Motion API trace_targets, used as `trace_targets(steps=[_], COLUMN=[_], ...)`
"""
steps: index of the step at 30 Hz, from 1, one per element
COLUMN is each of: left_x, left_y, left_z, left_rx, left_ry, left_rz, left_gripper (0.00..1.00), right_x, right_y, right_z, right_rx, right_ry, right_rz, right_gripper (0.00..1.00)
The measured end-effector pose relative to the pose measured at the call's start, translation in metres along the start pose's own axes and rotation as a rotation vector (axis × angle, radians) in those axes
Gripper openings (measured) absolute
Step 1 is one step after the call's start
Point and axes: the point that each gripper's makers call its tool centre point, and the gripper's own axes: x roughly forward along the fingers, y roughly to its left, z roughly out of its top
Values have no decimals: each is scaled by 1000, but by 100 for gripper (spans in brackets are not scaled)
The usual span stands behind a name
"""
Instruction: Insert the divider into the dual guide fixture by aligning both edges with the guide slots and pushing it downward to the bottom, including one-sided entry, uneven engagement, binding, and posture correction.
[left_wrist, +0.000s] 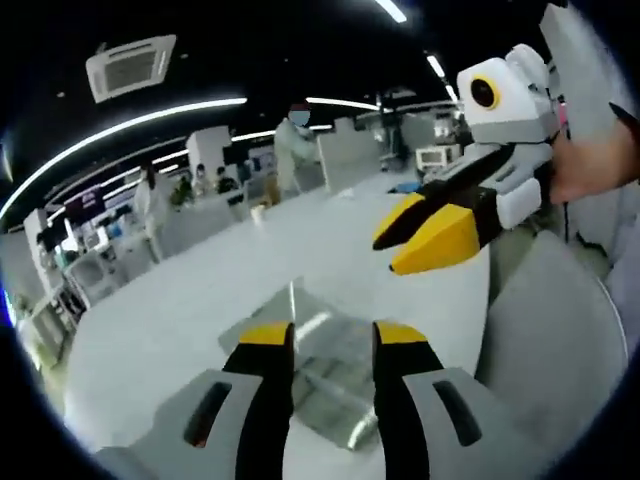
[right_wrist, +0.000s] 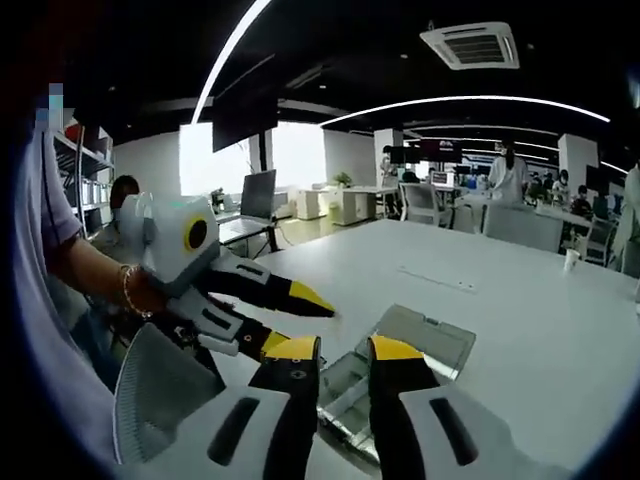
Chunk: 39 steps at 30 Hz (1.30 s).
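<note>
Divider and guide fixture (left_wrist: 320, 370): one clear, glassy assembly lying flat on the white table (left_wrist: 200, 300), seen just beyond my left gripper (left_wrist: 330, 335); I cannot separate the divider from the fixture. My left gripper hovers over it with jaws parted and nothing held, while my right gripper (left_wrist: 415, 235) hangs up and to the right, also spread and empty, nothing lying between either and the piece. Surroundings: a grey chair back (left_wrist: 555, 330) at the table edge, desks, and people (right_wrist: 507, 170) standing well beyond.
</note>
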Motion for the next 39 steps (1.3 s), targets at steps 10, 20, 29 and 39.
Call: trace_targets(steps=[10,20,29,39], left_x=[7,8,7,5], left_y=[-24,-35,-29,-20], left_z=[15,21,22,27], left_rx=[294,403,393,410], left_ry=[-17,-38,-52,-79], left_rz=[-53,-74,-86,-70], left_gripper=[28,28,29,28], right_x=[5,4,9,13], right_y=[-1,-3,-4,-5], right_z=[-10,-15,-12,-5], right_rx=[71,130,225,221], right_ry=[57,71,78,74], right_rz=[25,21,30,24], right_gripper=[9,0,0,0])
